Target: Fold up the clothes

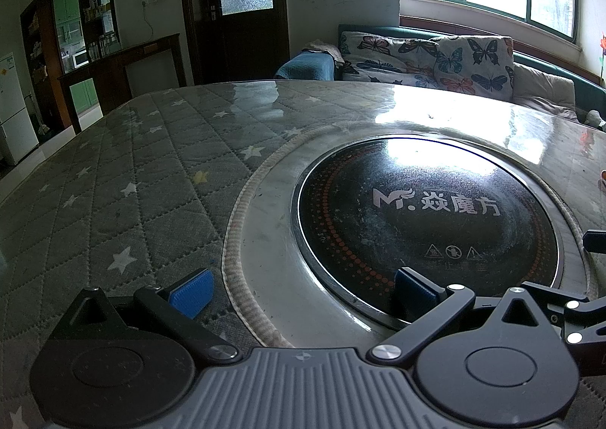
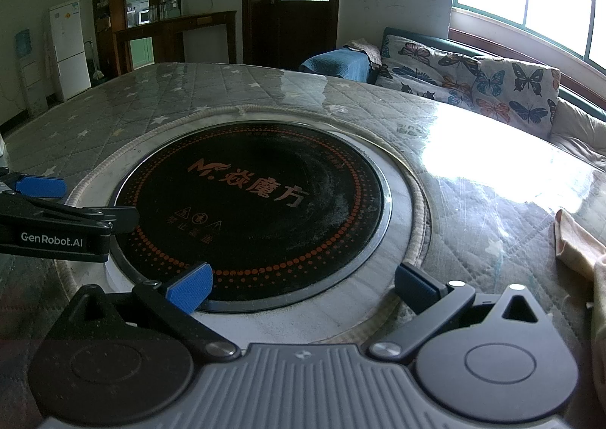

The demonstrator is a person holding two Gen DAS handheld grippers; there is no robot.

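Broad table (image 2: 265, 88) covered in grey quilted fabric with pale stars under a glossy clear sheet. Set into its middle, a round black glass cooktop (image 2: 257, 201) ringed in metal. Near the right edge, a crumpled peach-coloured cloth (image 2: 579, 243).

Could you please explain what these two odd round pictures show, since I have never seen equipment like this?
Each picture comes from a fisheye camera on a handheld two-finger gripper, looking forward along its blue-padded fingers. One view is from the left gripper, the other from the right gripper. Both are open and hold nothing. They hover over a table with a quilted star-patterned cover under a glossy sheet and a round black cooktop set into it. A pale cloth, probably the clothing to fold, lies at the right edge. In the right view, the left gripper shows at the left edge.
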